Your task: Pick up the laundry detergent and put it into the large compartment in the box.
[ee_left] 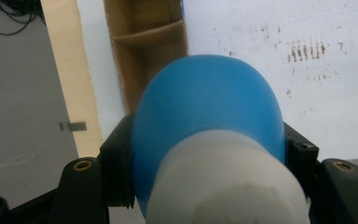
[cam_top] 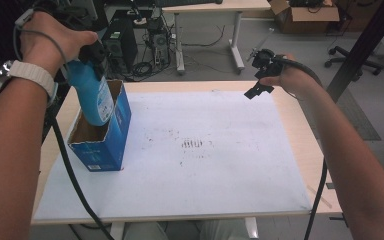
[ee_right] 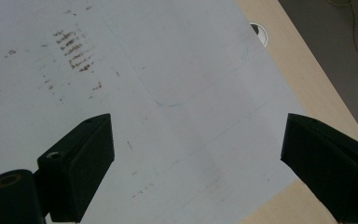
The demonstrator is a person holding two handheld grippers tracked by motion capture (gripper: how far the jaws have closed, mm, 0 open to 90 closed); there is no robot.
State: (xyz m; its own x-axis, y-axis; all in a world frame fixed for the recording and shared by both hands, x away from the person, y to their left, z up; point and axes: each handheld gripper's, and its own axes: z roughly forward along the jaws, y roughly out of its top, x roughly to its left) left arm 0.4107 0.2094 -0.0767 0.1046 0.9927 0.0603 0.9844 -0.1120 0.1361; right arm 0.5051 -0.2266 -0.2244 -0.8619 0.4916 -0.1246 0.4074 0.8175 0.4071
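Plastic, smooth and rounded, is what the blue bottle appears to be made of, with a white cap at its top and a printed label on its side. It is judged to be fairly light and stiff enough to bear a firm squeeze, though its glossy, curved shoulder could slip between flat pads if the grip were slackened. The best hold is judged to be at the shoulder just below the cap, where the body narrows, and that is where it is taken now.

The bottle is held by the left gripper, whose jaws are closed against the two sides of the blue body, as is seen in the left gripper view. In the high view the bottle is hung nearly upright, tilted a little, with its lower part inside the open top of a blue cardboard box. Whether its base is touching the box's floor cannot be told. The box is stood on a white sheet at the left side of the wooden table, and brown cardboard dividers are seen inside it.

The right gripper is held above the far right part of the sheet, well apart from the box. Its jaws are spread wide and nothing is held or touched by them.
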